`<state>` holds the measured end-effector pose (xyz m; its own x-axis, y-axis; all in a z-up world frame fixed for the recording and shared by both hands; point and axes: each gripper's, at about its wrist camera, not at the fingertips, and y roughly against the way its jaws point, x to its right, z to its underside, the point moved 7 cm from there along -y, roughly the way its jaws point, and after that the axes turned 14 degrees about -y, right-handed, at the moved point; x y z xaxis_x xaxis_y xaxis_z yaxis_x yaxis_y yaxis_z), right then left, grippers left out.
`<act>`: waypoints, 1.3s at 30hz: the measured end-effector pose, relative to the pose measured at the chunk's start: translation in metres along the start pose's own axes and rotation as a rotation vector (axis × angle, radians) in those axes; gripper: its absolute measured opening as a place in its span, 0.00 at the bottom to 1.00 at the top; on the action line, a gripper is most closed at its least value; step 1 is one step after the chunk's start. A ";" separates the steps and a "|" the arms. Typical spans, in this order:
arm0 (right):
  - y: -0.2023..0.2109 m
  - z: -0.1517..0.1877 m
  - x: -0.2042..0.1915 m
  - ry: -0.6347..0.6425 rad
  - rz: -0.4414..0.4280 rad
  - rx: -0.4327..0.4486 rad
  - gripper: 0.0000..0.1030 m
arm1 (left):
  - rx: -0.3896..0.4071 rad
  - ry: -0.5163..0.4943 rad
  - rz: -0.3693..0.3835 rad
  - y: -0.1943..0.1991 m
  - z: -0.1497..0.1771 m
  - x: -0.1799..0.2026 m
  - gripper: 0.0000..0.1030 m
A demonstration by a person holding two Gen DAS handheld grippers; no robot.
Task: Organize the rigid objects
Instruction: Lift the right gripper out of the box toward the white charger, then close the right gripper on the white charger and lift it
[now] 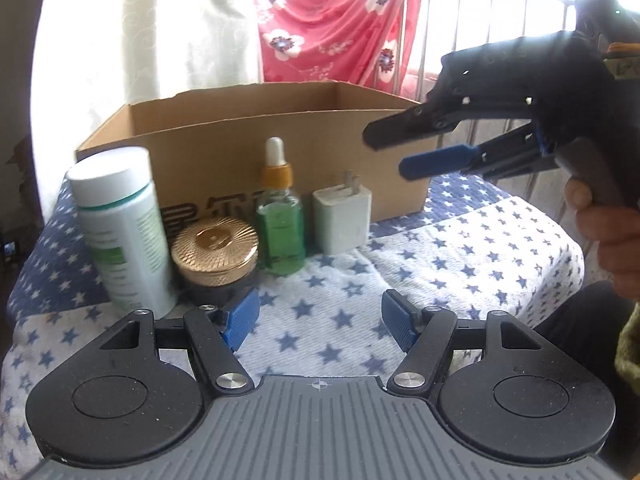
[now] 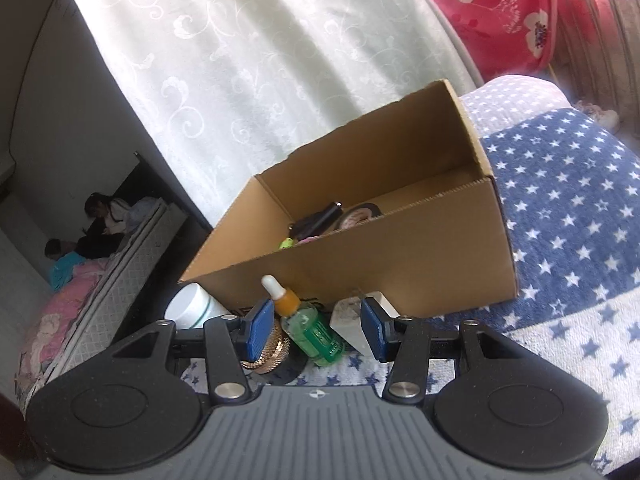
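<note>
A white bottle with a green label (image 1: 124, 232), a gold-lidded jar (image 1: 216, 248), a green dropper bottle (image 1: 280, 224) and a white charger plug (image 1: 342, 220) stand in a row in front of an open cardboard box (image 1: 240, 152). My left gripper (image 1: 320, 320) hovers low before them, open and empty. My right gripper (image 1: 390, 152) hangs in the air by the box's right end, open with nothing held. In the right wrist view the dropper bottle (image 2: 316, 328) and charger (image 2: 352, 320) show beyond its gripper (image 2: 316, 330). The box (image 2: 400, 256) holds a black item (image 2: 320, 218) and a roll (image 2: 360, 216).
A blue and white star-patterned cloth (image 1: 460, 248) covers the surface. A red floral cloth (image 1: 332, 28) hangs on a metal railing behind the box, beside a white curtain (image 2: 240, 60). A hand (image 1: 612, 240) holds the right gripper. Far left, people sit on a bed (image 2: 100, 232).
</note>
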<state>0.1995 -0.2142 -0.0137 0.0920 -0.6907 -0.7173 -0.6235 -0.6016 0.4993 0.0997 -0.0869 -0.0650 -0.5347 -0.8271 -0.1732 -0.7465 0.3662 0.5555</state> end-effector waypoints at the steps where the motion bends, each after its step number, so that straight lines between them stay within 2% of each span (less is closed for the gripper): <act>1: -0.004 0.001 0.005 -0.014 -0.002 0.003 0.49 | -0.002 -0.015 -0.011 -0.005 -0.003 0.005 0.65; 5: -0.015 0.004 0.018 -0.030 -0.004 0.008 0.48 | 0.002 -0.067 -0.084 -0.025 -0.017 0.017 0.64; 10: -0.022 0.001 0.032 -0.052 -0.025 -0.006 0.42 | 0.011 -0.115 -0.126 -0.042 -0.026 0.027 0.63; 22: -0.025 0.001 0.039 -0.024 -0.084 -0.018 0.38 | -0.039 -0.060 -0.124 -0.074 -0.033 0.027 0.57; 30: -0.032 0.004 0.038 0.010 -0.087 -0.023 0.39 | -0.049 -0.043 -0.146 -0.080 -0.036 0.030 0.55; 39: -0.018 0.009 0.037 0.023 -0.090 -0.018 0.39 | -0.047 -0.022 -0.137 -0.069 -0.037 0.031 0.53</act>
<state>0.2073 -0.2249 -0.0538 0.1649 -0.6426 -0.7482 -0.5980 -0.6684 0.4423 0.1496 -0.1535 -0.0782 -0.4383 -0.8581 -0.2674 -0.7939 0.2301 0.5628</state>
